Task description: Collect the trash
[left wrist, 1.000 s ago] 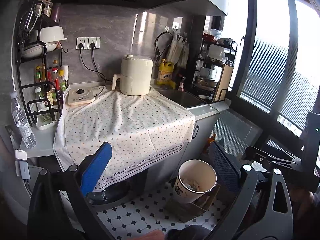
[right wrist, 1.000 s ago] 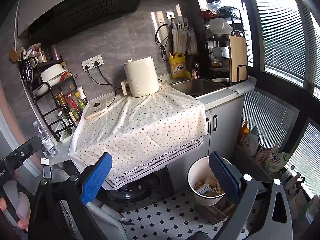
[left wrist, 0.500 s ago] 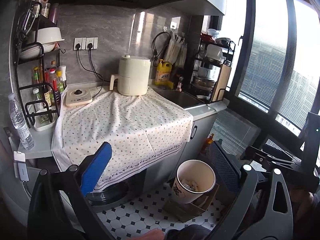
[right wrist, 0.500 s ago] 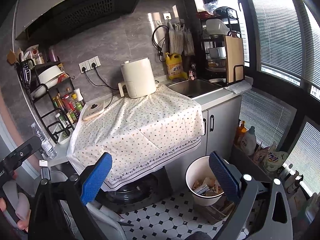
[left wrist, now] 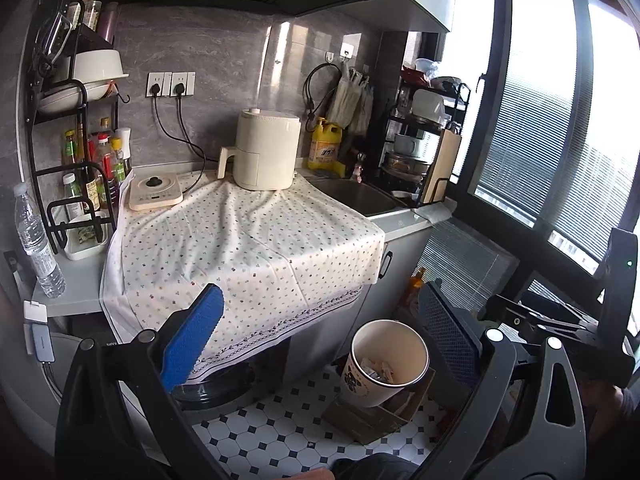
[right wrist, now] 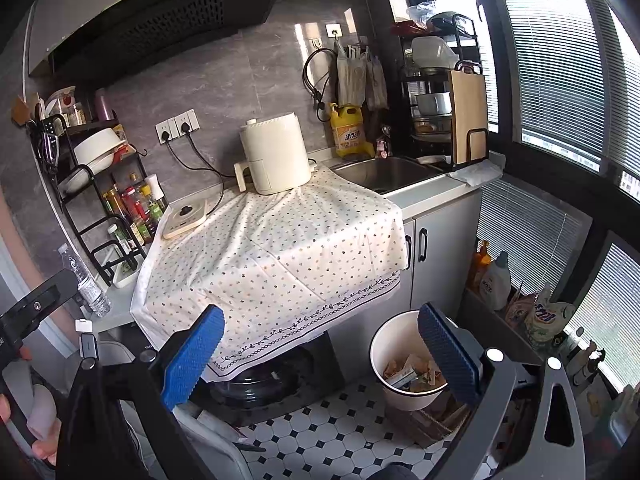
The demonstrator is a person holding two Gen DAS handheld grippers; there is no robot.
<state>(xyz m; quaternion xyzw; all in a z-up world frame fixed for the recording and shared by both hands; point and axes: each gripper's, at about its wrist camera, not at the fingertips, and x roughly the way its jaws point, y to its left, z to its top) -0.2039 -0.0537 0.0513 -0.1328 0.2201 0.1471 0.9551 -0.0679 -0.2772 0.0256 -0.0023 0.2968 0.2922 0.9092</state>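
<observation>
We hold both hand-held grippers wide and empty: left hand-held gripper, right hand-held gripper. The trash bin stands on the floor, below and right of the worktop, nearer our right hand-held gripper. No loose trash shows.

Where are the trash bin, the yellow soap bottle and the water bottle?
trash bin (right wrist: 378,350): right wrist view, left rim.
yellow soap bottle (right wrist: 347,133): right wrist view, front label.
water bottle (left wrist: 35,240): left wrist view, middle of body.
</observation>
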